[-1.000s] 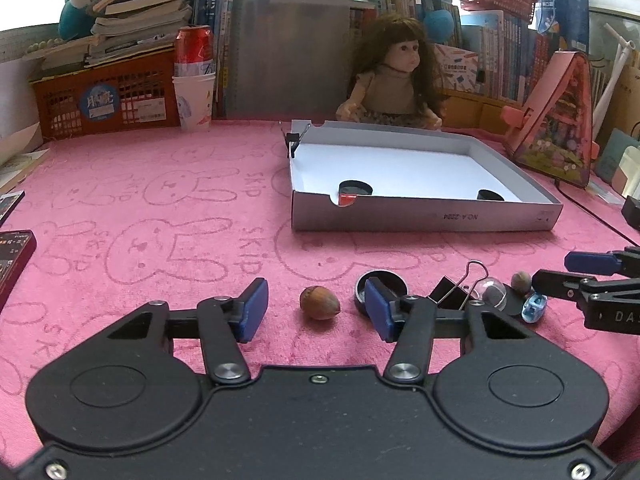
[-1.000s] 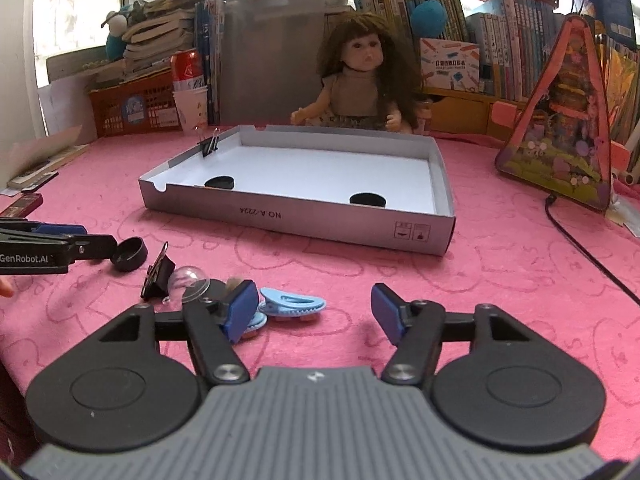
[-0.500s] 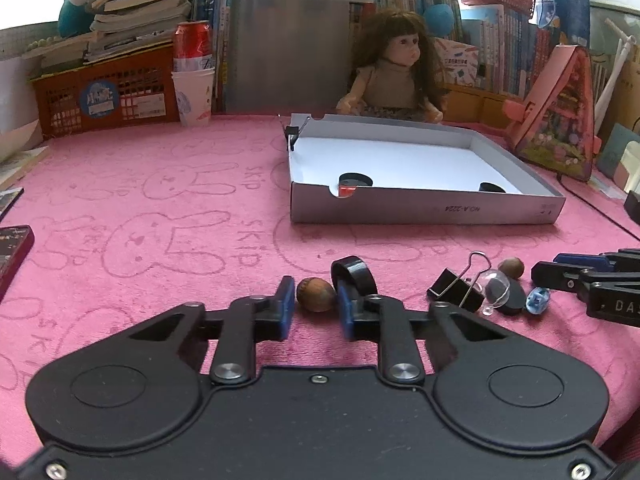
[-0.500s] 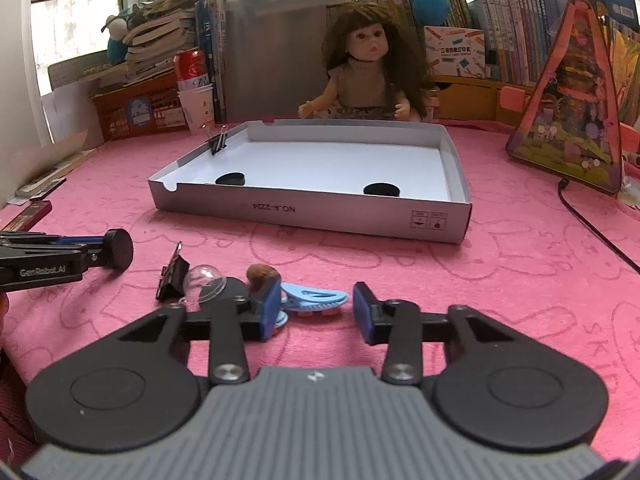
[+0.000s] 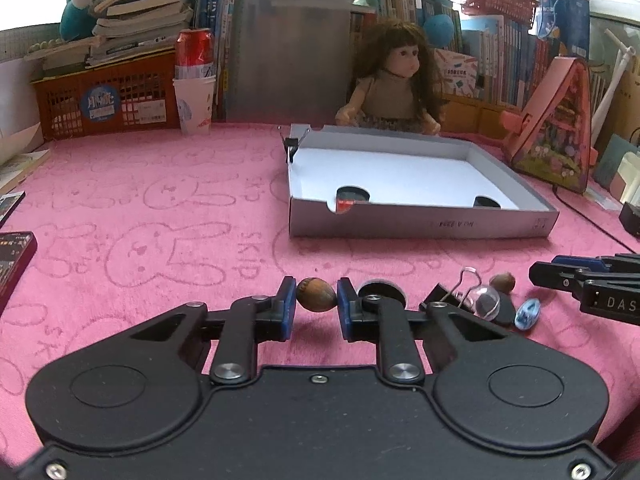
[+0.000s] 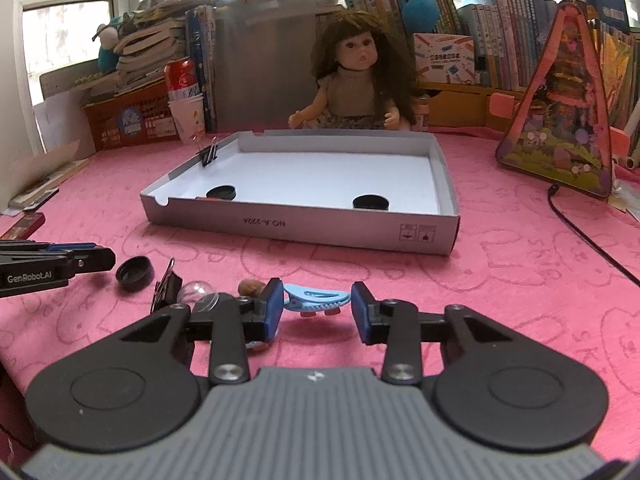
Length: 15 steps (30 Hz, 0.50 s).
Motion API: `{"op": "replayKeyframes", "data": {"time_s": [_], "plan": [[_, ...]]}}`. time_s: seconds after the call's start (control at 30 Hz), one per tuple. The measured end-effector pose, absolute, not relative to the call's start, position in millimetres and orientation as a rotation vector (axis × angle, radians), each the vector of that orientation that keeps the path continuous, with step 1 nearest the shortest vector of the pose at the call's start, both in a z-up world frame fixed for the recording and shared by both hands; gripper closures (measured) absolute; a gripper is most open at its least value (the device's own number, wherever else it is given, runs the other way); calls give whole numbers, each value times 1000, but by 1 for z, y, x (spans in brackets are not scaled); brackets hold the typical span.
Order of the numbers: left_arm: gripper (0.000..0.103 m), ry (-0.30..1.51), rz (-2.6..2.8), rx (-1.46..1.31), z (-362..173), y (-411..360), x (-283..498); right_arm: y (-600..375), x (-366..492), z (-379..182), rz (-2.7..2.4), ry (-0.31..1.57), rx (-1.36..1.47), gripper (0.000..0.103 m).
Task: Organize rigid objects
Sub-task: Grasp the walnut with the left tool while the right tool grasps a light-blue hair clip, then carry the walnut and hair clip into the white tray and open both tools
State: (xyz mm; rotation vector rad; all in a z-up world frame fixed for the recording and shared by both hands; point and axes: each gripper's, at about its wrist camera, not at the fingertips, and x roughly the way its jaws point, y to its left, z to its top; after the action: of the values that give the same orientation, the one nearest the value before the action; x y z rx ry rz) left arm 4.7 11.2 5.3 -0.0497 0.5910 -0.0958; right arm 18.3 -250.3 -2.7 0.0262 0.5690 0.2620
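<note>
Pink cloth [image 5: 168,200] on my worktop: "SKIP" was printed among rabbit outlines, read in my left wrist view.
Grey box [image 6: 360,236], front wall: upside-down print, roughly "NO.A-222A", the digits uncertain.
My left gripper [image 6: 44,270], side of its body: "GenRobot.AI" in white, read from my right wrist view.
My right gripper [image 5: 600,294], side: white letters "DAS", cut off by the frame edge.
Red can [image 5: 195,54]: label too blurred for me to read.

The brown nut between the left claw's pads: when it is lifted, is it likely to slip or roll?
The nut looks hard and smooth, so the left claw probably holds it by two small contact spots; it may twist or slip. Being rounded, it would likely roll if dropped on the pink cloth. It seems light.
</note>
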Motion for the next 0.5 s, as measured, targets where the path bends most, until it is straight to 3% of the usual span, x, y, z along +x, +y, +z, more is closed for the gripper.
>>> {"op": "replayKeyframes", "data": {"time_s": [0.5], "plan": [[83,552,-158,-84,42,-5,36,-259,36,18,204,533,40,61]]}}
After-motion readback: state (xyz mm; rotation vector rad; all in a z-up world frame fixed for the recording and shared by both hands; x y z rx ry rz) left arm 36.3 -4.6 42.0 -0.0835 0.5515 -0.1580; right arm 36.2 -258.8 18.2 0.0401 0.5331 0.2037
